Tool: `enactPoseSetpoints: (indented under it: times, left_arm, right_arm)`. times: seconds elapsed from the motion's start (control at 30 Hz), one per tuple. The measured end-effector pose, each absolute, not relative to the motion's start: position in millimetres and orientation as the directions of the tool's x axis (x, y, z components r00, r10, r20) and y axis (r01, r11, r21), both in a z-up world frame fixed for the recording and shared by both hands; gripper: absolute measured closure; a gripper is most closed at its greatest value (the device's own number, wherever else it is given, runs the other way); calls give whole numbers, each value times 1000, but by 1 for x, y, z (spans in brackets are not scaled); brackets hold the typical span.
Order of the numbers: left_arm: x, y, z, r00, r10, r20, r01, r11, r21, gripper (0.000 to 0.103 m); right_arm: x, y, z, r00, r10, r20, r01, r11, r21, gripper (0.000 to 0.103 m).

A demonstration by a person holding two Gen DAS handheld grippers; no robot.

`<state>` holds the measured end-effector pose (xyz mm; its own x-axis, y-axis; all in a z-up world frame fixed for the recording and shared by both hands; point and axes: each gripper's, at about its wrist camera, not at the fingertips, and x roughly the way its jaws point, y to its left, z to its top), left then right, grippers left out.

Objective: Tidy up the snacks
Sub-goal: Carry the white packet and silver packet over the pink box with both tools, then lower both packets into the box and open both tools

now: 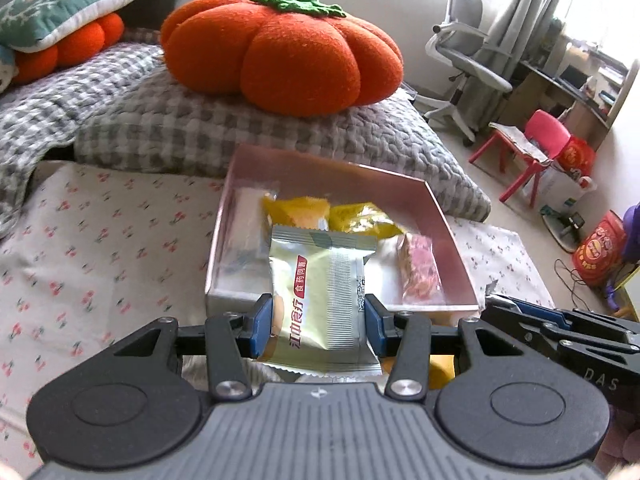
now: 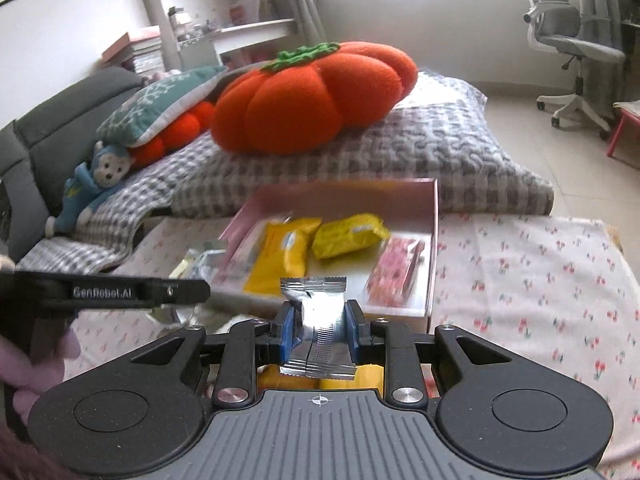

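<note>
Jaws of the left gripper [image 1: 316, 322] are clamped on a pale green-and-silver foil snack packet with red lettering [image 1: 320, 292], which is held just in front of the shallow pink cardboard box [image 1: 440, 208] on the cherry-print sheet [image 1: 100, 240]. Jaws of the right gripper [image 2: 319, 330] are pinched tight on a crumpled silver foil packet [image 2: 318, 320], held before the same box, where two yellow packets [image 2: 348, 236] and a pink wrapped bar [image 2: 394, 272] are seen lying.
</note>
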<state>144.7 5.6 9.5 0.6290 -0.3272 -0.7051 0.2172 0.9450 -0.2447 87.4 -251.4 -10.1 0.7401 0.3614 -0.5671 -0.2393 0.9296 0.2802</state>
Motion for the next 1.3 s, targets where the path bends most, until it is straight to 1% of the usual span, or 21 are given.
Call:
enactPoseSetpoints:
  times: [0.17,0.23,0.33,0.4,0.57,0.67,0.83,0.9,1.1,1.3]
  left_arm:
    - [174,1,4,605,-387,-696,234,922,-310,59]
    - [185,0,-1,571,-438,-694,243,898,-366,59]
    - [201,-3,-9,538,-479,-694,231,875,-425,59]
    - [208,-7,-15,525,-490,-696,231,869,-438,59]
    - [221,-22,-29,492,-476,-729,236,879,-414,59]
    - [225,-26,-26,501,-469,-727,257,883,-393,59]
    - [224,-33,-23,533,-406,-742,314,910,-272,59]
    - [226,-30,-24,543,-395,-741,322,913,-251,59]
    - [236,-23,-25,560,-401,-725,313,913,-263,59]
    - [240,-28,-24,578,-397,-713,305,915,-263,59]
  right_arm:
    - [116,-257,-13,742,340,-579,-186,933,309,78]
    - [126,-261,-17,739,333,-586,-165,932,323,78]
    - [141,-266,-23,731,329,-597,-137,929,344,78]
    - [149,-268,-28,727,322,-607,-116,928,353,78]
    - [166,-273,-38,716,320,-620,-86,923,376,78]
    - [172,-274,-42,717,332,-613,-96,918,385,78]
    - [182,-275,-52,705,341,-622,-82,910,406,78]
    - [186,-274,-55,704,344,-621,-73,905,419,78]
    - [194,-272,-59,697,353,-625,-59,896,440,78]
    - [202,-267,-56,698,333,-633,-45,904,426,78]
